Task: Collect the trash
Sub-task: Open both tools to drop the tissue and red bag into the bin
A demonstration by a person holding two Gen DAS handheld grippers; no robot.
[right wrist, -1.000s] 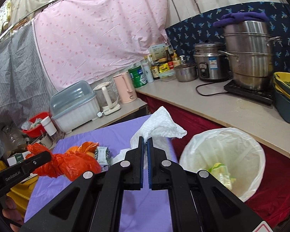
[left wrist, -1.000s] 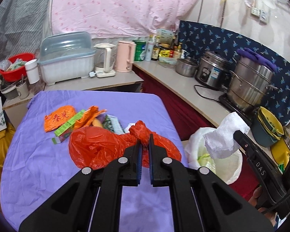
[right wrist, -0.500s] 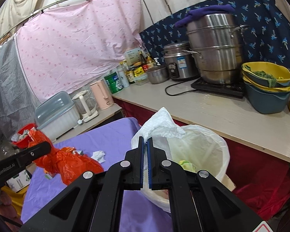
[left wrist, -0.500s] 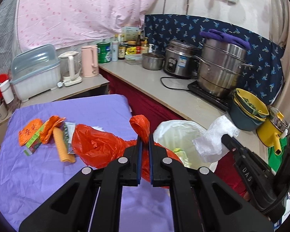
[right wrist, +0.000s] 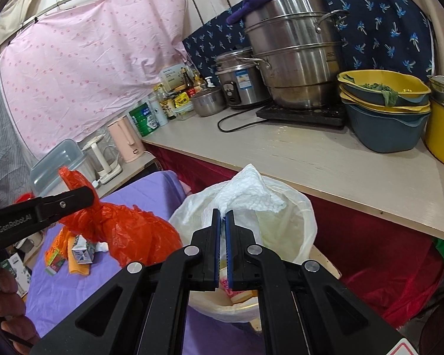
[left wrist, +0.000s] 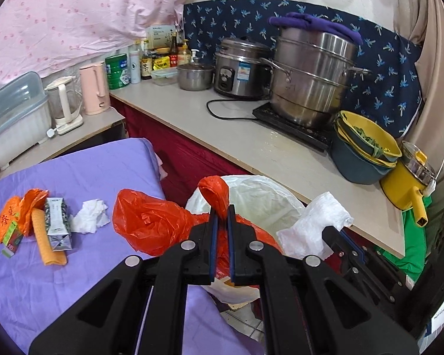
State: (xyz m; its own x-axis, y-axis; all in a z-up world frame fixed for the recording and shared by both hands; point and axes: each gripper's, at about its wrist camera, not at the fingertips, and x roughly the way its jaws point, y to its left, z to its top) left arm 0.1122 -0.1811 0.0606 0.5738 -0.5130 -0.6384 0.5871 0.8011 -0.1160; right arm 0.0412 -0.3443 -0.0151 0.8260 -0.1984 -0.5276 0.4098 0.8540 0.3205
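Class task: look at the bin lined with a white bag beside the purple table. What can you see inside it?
Inside the bin, only pale yellow-green scraps show. The white paper towel in the right gripper covers part of the opening; the bottom is hidden.

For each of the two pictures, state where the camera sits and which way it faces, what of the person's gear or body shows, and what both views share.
Left wrist: on the left gripper, facing the counter over the bin; its fingers pinch the orange bag; right gripper at right.
Right wrist: on the right gripper, over the bin; pinches the tissue; left gripper and a hand at left.
Shared: bin, bag, tissue, steamer.
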